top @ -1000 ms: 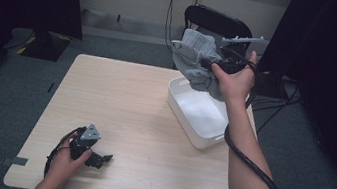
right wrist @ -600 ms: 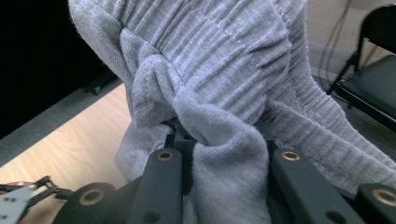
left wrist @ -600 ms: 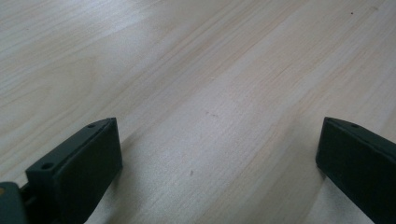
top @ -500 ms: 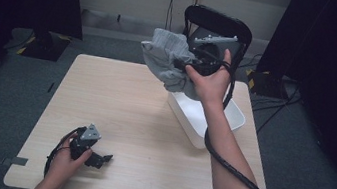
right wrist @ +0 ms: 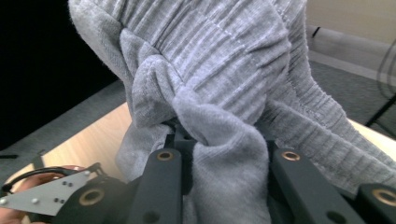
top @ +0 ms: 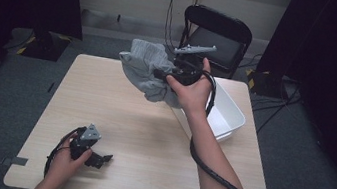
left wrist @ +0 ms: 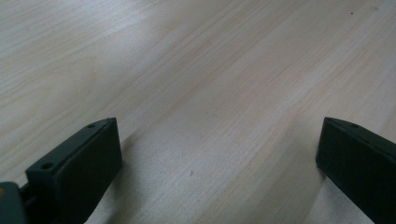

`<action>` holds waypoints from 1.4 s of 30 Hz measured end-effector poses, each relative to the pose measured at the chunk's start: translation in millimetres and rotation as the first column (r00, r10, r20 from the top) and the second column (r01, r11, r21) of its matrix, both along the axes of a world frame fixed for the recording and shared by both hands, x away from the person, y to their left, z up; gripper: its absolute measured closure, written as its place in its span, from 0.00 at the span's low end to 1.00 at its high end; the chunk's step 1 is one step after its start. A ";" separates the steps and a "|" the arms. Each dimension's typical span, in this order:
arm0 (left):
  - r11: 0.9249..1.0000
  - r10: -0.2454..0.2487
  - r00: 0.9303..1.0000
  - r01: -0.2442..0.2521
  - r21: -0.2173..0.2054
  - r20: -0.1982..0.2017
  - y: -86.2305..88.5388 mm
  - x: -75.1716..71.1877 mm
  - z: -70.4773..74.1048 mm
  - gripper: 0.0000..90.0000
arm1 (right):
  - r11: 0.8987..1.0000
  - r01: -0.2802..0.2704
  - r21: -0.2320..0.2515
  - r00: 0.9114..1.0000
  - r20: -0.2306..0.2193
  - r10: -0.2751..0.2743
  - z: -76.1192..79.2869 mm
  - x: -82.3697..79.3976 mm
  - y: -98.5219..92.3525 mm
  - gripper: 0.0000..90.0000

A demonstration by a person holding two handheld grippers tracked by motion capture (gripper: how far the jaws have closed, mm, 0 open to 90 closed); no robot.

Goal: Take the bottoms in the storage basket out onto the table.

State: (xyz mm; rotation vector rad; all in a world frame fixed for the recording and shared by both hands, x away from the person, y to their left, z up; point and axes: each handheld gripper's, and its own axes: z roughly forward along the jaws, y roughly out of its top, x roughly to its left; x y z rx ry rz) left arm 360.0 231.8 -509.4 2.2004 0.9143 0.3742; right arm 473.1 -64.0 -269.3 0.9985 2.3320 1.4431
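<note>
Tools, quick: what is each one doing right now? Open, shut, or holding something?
Left tool: open, nothing between its jaws, low over the table.
Right tool: shut on the grey cloth, held up in the air.

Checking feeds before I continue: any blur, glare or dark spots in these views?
High view: sharp, evenly lit table, black surroundings. Left gripper view: soft sheen on wood, left gripper jaw tips slightly blurred. Right gripper view: grey cloth crisp, right gripper close and soft, background dark.

Grey ribbed cloth, bunched, lifted above table, beside white bin
</note>
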 end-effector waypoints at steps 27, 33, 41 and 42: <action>1.000 -0.001 1.000 0.001 0.001 -0.001 0.0 -0.1 -0.1 0.00 | 0.998 -0.059 -0.006 0.994 -0.092 0.059 -120.9 -22.1 37.5 0.80; 1.000 -0.001 1.000 0.001 0.001 0.000 0.0 0.0 -0.1 0.00 | 0.999 -0.050 0.001 0.991 -0.128 0.049 -155.3 -26.2 31.0 0.80; 1.000 0.000 1.000 0.000 0.001 0.000 0.0 -0.1 -0.1 0.00 | 0.999 -0.052 0.015 0.986 -0.157 0.053 -178.1 -31.6 27.3 0.79; 1.000 0.000 1.000 0.000 0.001 0.000 0.0 -0.1 -0.1 0.00 | 0.999 -0.051 0.016 0.986 -0.160 0.053 -180.7 -32.3 26.9 0.79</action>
